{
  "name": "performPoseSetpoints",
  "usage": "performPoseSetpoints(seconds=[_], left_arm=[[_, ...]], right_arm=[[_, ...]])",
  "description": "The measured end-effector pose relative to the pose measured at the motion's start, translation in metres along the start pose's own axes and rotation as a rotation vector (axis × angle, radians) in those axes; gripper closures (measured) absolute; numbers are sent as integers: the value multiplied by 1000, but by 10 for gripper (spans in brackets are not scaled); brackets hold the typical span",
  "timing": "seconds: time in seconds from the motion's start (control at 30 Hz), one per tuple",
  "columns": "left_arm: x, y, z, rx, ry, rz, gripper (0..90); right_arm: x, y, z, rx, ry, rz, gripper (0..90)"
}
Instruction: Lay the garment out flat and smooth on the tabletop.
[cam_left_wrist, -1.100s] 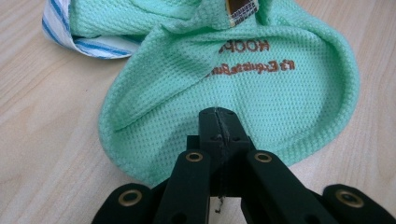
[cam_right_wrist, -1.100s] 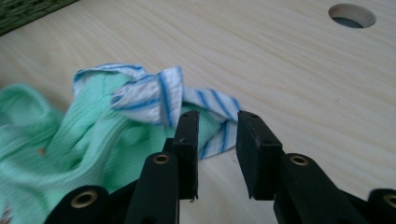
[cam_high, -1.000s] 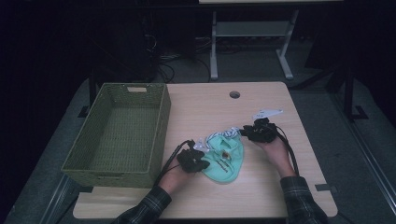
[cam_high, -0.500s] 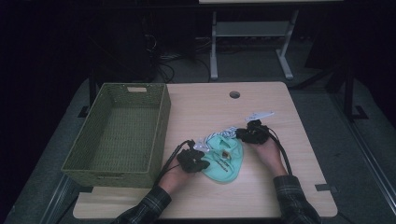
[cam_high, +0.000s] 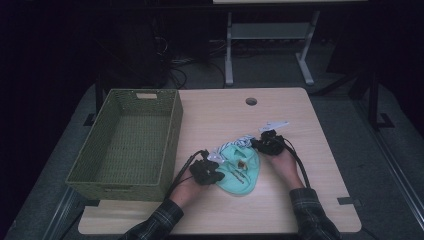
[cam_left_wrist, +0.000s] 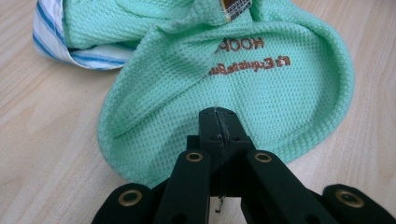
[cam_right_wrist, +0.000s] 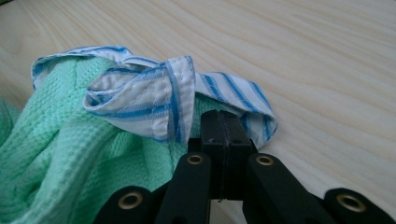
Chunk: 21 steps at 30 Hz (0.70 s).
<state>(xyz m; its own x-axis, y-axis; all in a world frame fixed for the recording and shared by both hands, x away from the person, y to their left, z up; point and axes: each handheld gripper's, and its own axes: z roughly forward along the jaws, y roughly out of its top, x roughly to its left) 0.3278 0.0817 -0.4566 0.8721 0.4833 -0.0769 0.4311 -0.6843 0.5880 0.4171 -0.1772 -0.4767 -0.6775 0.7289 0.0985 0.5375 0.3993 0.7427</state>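
A mint-green knit garment with orange lettering lies crumpled on the wooden table, and its blue-and-white striped trim sits at its far edge. My left gripper is at the garment's left edge. Its jaws are shut, with the tips pressed on the green cloth in the left gripper view. My right gripper is at the far right corner. Its jaws have just been closing and now meet at the striped trim, which runs behind the tips, beside the green knit.
A green woven basket stands at the table's left, close to my left hand, with nothing visible inside. A round cable hole is in the tabletop at the back. Bare wood lies behind and to the right of the garment. A metal stand is on the floor beyond.
My right gripper has come down and a little left onto the striped corner of the garment. The left gripper and the garment's near part have stayed put.
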Motion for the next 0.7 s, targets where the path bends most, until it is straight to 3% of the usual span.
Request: performPoseSetpoints(seconds=[0.2, 0.4, 0.7], left_arm=[[-1, 0, 1, -8, -1, -11, 893], [-1, 0, 0, 2, 4, -5, 894], [-1, 0, 0, 4, 6, 0, 894]], right_arm=[[-6, 3, -16, -29, -29, 5, 900], [-12, 1, -29, -24, -57, 24, 900], [-29, -7, -48, -9, -139, 49, 900]])
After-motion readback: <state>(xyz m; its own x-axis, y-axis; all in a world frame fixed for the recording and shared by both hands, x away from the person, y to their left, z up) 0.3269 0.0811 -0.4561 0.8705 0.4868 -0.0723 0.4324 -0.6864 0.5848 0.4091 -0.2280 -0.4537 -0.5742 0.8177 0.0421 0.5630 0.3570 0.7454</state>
